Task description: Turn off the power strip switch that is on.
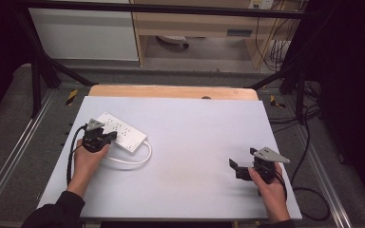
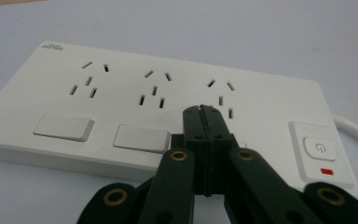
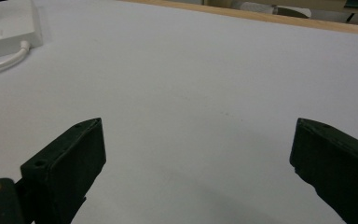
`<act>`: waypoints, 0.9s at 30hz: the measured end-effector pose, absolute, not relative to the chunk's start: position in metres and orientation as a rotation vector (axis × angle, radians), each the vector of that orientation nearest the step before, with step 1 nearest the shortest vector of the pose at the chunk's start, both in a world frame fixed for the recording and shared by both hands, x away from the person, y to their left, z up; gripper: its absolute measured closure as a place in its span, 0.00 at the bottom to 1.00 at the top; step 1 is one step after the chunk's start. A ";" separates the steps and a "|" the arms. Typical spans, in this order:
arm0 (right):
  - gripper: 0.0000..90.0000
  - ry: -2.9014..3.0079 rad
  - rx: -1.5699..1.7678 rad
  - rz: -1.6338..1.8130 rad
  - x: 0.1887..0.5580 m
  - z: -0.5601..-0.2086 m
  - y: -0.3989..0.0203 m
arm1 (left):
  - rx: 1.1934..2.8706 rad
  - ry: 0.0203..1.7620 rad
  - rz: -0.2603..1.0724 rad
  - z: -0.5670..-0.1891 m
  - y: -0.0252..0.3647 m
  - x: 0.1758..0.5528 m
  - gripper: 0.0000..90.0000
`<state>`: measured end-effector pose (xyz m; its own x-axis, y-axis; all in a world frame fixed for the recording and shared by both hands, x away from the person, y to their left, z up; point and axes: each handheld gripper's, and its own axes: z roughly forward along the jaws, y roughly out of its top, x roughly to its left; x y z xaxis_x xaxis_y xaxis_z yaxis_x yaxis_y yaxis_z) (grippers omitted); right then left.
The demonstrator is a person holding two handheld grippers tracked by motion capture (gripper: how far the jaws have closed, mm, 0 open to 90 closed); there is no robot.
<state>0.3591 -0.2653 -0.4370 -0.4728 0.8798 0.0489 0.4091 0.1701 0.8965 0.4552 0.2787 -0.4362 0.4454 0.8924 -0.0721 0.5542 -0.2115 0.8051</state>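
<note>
While my left claw (image 2: 201, 108) was clenched, its two black jaws pressed flat together with nothing between them, its tips stood over the strip (image 2: 121, 100), on the near half of the strip's top face, between the third socket group (image 2: 221, 95) and the strip's front edge. Whether the tips touched the strip I could not tell. To the left of the tips, two pale rocker switches (image 2: 140, 138) lay along the strip's front edge; to the right, at the strip's cable end, sat a power button (image 2: 320, 149) with a small red mark (image 2: 327, 172) just below it. A white cord (image 1: 132, 160) left that end of the strip and curled back on the mat (image 1: 195, 142) toward my left hand (image 1: 86, 159).

From above, the strip (image 1: 123, 130) lay slantwise on the mat's left side, with my left claw (image 1: 105, 137) at its near edge.

My right claw (image 1: 233, 165) was released: its jaws stood wide apart, holding nothing, with bare mat (image 3: 191, 93) between them. It rested low over the mat, well apart from the strip, on the far right of it, near the mat's front corner. In the right gripper view the strip's cable end (image 3: 7, 28) showed at the upper left, far beyond the jaws.
</note>
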 end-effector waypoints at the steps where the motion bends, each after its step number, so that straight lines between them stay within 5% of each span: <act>1: 0.04 1.960 1.215 1.264 0.359 -0.437 -0.265 | 1.895 1.221 0.533 -0.436 0.279 0.455 1.00; 27: 0.04 1.962 1.207 1.265 0.359 -0.436 -0.264 | 1.909 1.208 0.562 -0.439 0.278 0.455 1.00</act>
<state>0.3588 -0.2637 -0.4364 -0.4763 0.8781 0.0466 0.4047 0.1718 0.8982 0.4549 0.2779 -0.4385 0.4475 0.8932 -0.0433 0.5424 -0.2326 0.8073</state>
